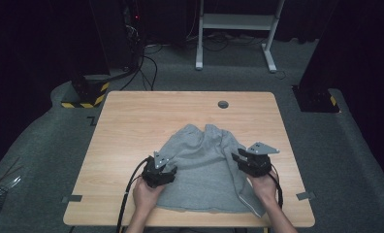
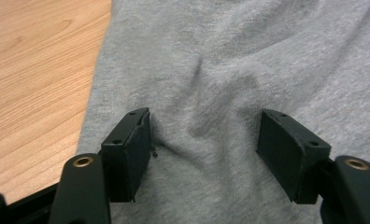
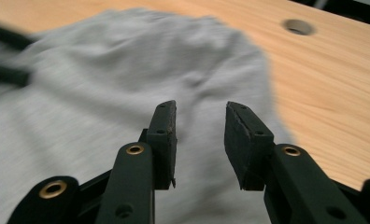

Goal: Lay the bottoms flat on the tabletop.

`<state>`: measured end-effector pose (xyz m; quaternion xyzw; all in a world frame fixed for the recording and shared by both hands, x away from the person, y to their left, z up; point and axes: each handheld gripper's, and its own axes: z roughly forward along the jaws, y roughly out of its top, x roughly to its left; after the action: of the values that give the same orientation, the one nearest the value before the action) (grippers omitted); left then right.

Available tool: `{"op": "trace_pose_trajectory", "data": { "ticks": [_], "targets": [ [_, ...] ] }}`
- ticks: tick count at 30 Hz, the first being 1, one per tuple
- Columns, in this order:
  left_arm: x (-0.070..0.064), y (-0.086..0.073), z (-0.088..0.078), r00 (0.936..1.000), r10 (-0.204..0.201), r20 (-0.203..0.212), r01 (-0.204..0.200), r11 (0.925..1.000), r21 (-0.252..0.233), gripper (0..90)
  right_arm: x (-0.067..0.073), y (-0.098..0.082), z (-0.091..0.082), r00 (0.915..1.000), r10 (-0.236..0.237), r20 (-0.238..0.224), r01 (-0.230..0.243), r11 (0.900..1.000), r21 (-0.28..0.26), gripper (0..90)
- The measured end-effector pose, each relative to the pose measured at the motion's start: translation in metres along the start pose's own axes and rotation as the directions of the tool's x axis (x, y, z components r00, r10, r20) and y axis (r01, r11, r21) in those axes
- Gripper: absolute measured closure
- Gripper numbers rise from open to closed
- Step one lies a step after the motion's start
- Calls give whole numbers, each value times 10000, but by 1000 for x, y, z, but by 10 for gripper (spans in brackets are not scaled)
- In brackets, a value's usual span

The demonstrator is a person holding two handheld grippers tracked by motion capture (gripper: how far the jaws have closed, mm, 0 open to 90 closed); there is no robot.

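Observation:
A grey garment point(image 1: 204, 165) lies rumpled on the near half of the wooden table point(image 1: 132, 121). My left gripper point(image 1: 165, 170) rests at the cloth's left edge. In the left gripper view its jaws point(image 2: 204, 144) stand wide apart, pressed down on the grey garment point(image 2: 230, 60), with a soft raised fold between them and neither pad squeezing it. My right gripper point(image 1: 242, 159) hovers at the cloth's right side. The right gripper view shows it point(image 3: 201, 126) open a little above the grey garment point(image 3: 103, 84), with nothing between its pads.
A round cable hole point(image 1: 223, 104) sits near the table's far edge. Small tape pieces point(image 1: 72, 198) mark the near corners. Beyond the table stand a white desk frame point(image 1: 236, 29) and a yellow-and-black striped base point(image 1: 86, 94) on the grey carpet.

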<state>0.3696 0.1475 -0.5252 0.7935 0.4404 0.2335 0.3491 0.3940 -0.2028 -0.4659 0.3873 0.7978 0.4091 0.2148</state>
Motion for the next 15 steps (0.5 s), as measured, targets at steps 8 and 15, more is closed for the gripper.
{"op": "trace_pose_trajectory", "data": {
  "ticks": [8,15],
  "targets": [
    [0,0,0,10000,0,-1,0,10000,1,347,-47,-3,45,9817,1678,902,-1789,9746,1348,577],
    [0,0,0,10000,15,-8,-15,10000,12,347,-50,-14,60,9854,1701,-3,-1667,9663,1959,815]
  ]
}}
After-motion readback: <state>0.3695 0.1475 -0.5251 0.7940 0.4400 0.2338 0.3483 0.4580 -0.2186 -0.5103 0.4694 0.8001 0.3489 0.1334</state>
